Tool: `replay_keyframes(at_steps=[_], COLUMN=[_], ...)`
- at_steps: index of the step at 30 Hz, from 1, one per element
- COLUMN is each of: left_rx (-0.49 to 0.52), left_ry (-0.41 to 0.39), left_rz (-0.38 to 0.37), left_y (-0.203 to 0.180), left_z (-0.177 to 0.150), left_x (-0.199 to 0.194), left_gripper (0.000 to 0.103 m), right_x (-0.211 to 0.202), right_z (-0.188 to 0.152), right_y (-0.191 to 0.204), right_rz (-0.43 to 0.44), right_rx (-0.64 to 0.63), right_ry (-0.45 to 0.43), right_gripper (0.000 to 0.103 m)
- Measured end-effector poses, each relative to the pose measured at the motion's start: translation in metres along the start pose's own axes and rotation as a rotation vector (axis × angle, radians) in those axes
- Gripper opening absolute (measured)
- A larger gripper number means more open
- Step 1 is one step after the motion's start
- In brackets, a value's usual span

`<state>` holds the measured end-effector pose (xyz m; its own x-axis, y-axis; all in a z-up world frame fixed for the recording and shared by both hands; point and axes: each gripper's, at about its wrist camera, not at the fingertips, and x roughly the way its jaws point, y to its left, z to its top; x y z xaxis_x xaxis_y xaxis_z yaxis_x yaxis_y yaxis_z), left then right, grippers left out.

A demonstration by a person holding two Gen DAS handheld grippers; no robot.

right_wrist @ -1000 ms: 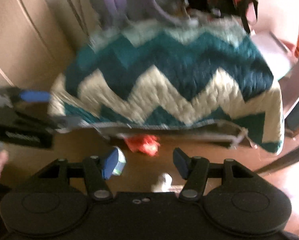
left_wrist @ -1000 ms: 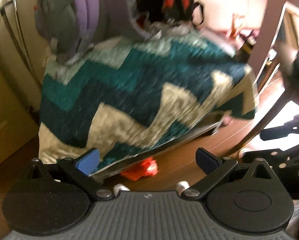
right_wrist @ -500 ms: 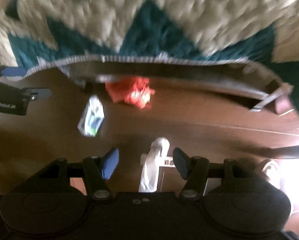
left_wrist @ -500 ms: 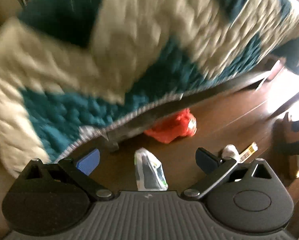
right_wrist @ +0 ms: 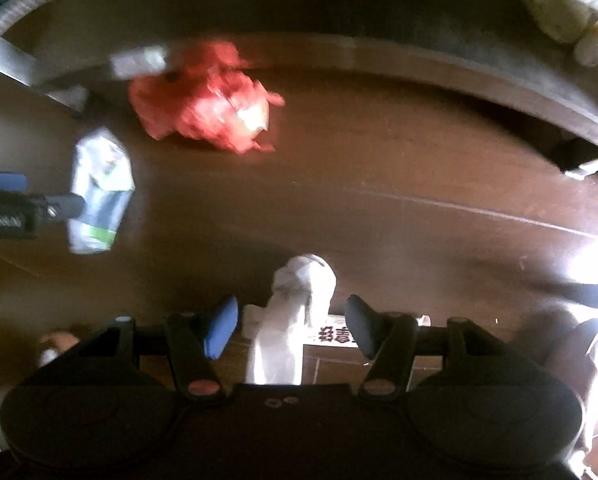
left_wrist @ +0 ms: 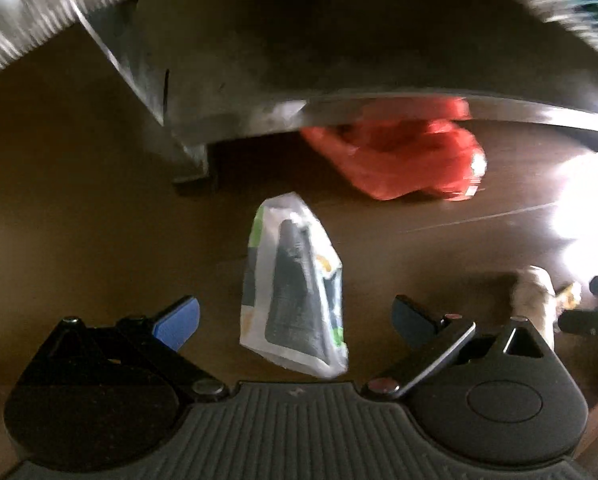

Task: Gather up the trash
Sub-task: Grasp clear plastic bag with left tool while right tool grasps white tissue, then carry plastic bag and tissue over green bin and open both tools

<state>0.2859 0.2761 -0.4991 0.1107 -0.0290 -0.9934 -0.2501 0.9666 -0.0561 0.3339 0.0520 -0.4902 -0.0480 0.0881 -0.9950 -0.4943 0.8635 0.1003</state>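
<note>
- You brought your left gripper [left_wrist: 295, 322] down fast: a second before, its camera looked across at the quilted bed; now it faced the floor [left_wrist: 79, 240] beside the bed frame [left_wrist: 379, 76].
- Its jaws stood wide apart, pressing on nothing. The white packet [left_wrist: 293, 288] lay flat on the floor between the fingers, seemingly untouched.
- That put the packet in line for a pick; I'd judge a further drop and a squeeze were all that remained.
- The red bag [left_wrist: 403, 156] lay beyond the packet, half tucked under the frame's edge, well clear of both grippers.
- You lowered your right gripper [right_wrist: 291, 326] likewise, and its jaws were open too, barely changed in width.
- A crumpled white wad [right_wrist: 295, 312] sat between those fingers, with a printed slip [right_wrist: 335, 336] just beside it near the right finger; I could not tell whether the pads touched either.
- Nothing had been gathered yet: three or four pieces of trash still lay on the floor, two of them framed for grasping.
</note>
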Motion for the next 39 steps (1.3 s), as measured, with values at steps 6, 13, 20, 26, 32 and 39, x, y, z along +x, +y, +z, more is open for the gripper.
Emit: replay_keyframes(at_steps=[6,13,20,26,32,39], left_rx=[-0.057,-0.051,-0.081,-0.082,0.004,0.113], left_ry=[0.042,0.060,0.061,0.052,0.062,0.040], left_rz=[-0.003,-0.016,-0.026,-0.040,-0.047,-0.096], left_y=[0.009,0.003,0.005,0.015,0.005,-0.017], left_z=[0.009,0.006,0.005,-0.001,-0.009,-0.013], left_x=[0.034,0.052,0.055,0.049,0.020,-0.050], left_gripper=[0.102,0.077,0.053,0.028,0.026,0.026], right_x=[0.033,0.046,0.050,0.032,-0.014,-0.103], right_z=[0.004,0.006,0.005,0.000,-0.011,-0.023], right_y=[-0.004,-0.009,-0.010,-0.011,-0.012,-0.015], right_rz=[-0.032,-0.037,-0.043,-0.049,-0.031,-0.021], right_rx=[-0.008,0.009,0.001,-0.022,0.003,0.004], right_ry=[0.061,0.062,0.064,0.040,-0.002,-0.106], right_gripper=[0.057,0.053,0.028,0.018,0.017,0.017])
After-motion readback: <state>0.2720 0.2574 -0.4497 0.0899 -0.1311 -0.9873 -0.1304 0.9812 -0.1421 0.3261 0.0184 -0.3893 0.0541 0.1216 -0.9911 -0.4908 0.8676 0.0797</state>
